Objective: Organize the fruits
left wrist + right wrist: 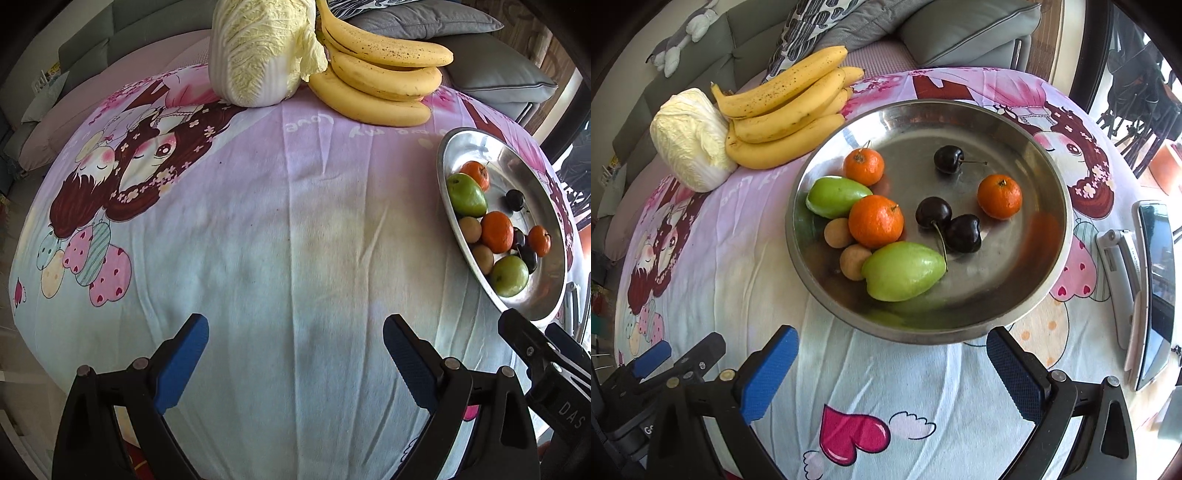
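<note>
- The left gripper point(295, 354) hangs over bare cloth at lower centre of its view, fingers apart and holding nothing; likely idle, as no fruit lies near it
- The right gripper point(892, 363) sits just short of the metal plate point(1060, 206), fingers apart, empty; seemingly lined up to reach in
- The plate holds tangerines point(876, 220), cherries point(933, 213) and green fruits point(903, 271); bananas point(783, 110) lean on a cabbage point(689, 140) at upper left, on the counter point(886, 387), apparently still unsorted
</note>
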Available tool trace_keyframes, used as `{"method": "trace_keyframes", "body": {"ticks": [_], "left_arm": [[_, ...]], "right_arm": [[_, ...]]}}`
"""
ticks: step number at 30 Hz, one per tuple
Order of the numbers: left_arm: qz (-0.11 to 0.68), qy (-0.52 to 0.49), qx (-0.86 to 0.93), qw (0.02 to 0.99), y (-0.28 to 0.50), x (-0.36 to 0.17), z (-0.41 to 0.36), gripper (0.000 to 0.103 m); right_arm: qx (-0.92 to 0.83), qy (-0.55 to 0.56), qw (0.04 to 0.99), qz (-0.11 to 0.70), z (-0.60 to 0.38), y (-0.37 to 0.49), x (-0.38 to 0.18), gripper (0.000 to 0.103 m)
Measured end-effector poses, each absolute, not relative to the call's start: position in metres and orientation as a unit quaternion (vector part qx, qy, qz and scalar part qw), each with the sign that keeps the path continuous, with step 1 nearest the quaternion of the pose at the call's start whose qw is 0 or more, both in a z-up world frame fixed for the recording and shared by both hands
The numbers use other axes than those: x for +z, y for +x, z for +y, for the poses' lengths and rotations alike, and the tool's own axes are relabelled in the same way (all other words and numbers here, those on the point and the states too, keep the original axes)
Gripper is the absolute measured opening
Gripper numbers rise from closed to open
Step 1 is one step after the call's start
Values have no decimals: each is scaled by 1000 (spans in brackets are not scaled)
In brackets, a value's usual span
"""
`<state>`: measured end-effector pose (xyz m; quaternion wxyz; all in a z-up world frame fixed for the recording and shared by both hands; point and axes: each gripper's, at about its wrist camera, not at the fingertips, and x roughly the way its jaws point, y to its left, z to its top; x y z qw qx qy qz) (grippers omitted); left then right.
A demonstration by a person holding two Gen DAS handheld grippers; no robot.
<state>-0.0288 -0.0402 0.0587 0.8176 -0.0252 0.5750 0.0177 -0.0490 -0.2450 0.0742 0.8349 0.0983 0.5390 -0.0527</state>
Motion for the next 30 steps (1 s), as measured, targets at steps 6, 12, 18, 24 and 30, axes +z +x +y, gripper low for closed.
{"method": "trace_keyframes", "body": {"ticks": [6, 12, 18, 24, 30], "left_arm": [[576, -30, 21, 817, -39, 59, -31, 96], [577, -32, 21, 816, -38, 59, -30, 96], [582, -37, 26, 812, -36, 55, -22, 96], [588, -43, 31, 808, -33, 51, -13, 96], [591, -37, 32, 805, -31, 49, -10, 96]], "right_arm": [[-55, 91, 836, 538, -240, -59, 73, 103], [-63, 92, 835, 540, -243, -59, 68, 103], [-69, 92, 833, 541, -247, -56, 64, 103], [-70, 83, 830, 546, -248, -53, 59, 103], [-68, 67, 829, 551, -244, -50, 54, 103]]}}
